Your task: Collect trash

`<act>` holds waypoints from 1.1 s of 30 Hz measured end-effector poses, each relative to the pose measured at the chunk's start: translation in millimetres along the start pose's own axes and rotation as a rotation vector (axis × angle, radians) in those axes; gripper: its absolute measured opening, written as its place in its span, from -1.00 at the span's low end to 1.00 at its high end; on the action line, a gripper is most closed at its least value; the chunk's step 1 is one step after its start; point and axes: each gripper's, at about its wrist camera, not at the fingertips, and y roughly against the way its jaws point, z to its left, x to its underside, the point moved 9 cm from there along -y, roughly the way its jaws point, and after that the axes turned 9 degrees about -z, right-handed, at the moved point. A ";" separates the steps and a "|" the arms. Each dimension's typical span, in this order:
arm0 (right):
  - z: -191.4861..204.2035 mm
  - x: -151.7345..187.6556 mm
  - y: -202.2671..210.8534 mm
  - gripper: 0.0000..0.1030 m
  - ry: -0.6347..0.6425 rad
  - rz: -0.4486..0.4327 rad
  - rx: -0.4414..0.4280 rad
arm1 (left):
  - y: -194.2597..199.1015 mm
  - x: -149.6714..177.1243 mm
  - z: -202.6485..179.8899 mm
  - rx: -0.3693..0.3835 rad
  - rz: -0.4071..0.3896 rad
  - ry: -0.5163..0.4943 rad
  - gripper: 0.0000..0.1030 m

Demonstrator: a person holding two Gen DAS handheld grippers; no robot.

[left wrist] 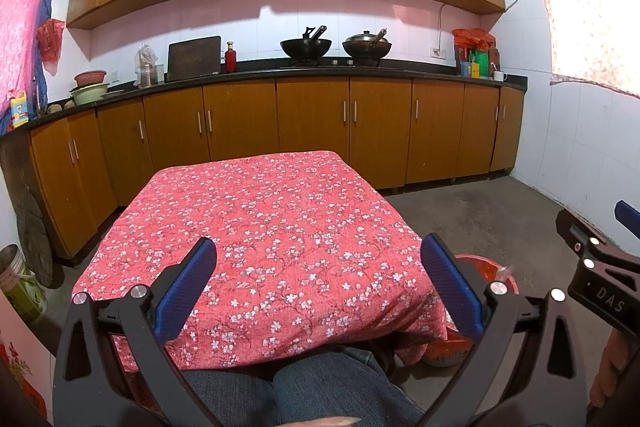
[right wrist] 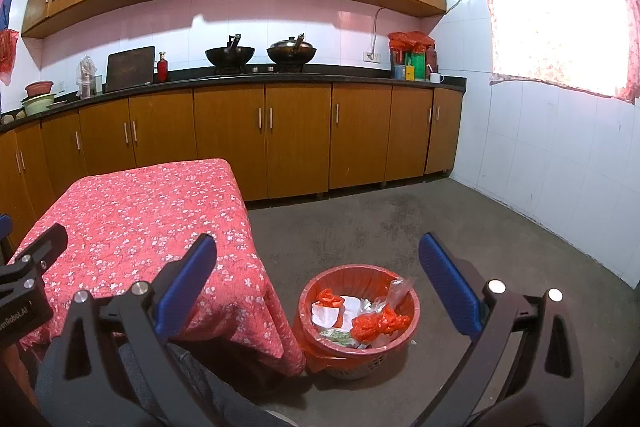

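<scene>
Both jaws wide apart, gripping nothing. Trash-filled red bin (right wrist: 358, 323) on floor between right gripper (right wrist: 318, 287) fingers, at six o'clock; table (left wrist: 256, 227) ahead of left gripper (left wrist: 320, 287).

**Reds, Blues and Brown Wood**

The bench cloth (left wrist: 260, 227) is red with small white blossoms. Lower centre of the right wrist view, a red bin (right wrist: 360, 319) holds orange-red bags (right wrist: 378, 323) and white paper (right wrist: 332, 311). Both tongs (left wrist: 320, 287) (right wrist: 318, 287) are black with blue pads (right wrist: 448, 287). The cabinets (right wrist: 296, 135) are brown wood; the floor (right wrist: 460, 223) is grey.

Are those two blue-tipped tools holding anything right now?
No. The left tool and the right tool are both open with nothing between their fingers. The trash sits in the red bin.
</scene>
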 end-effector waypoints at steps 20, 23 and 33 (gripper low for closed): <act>1.7 3.4 -0.3 0.92 -0.004 0.005 0.002 | -2.1 7.3 4.0 0.006 0.007 0.000 0.96; 3.1 5.7 -0.9 0.92 -0.007 0.008 0.004 | -2.4 7.8 4.5 0.006 0.009 0.000 0.96; 3.1 5.6 -0.8 0.92 -0.007 0.009 0.004 | -3.4 11.9 7.1 0.009 0.013 0.001 0.96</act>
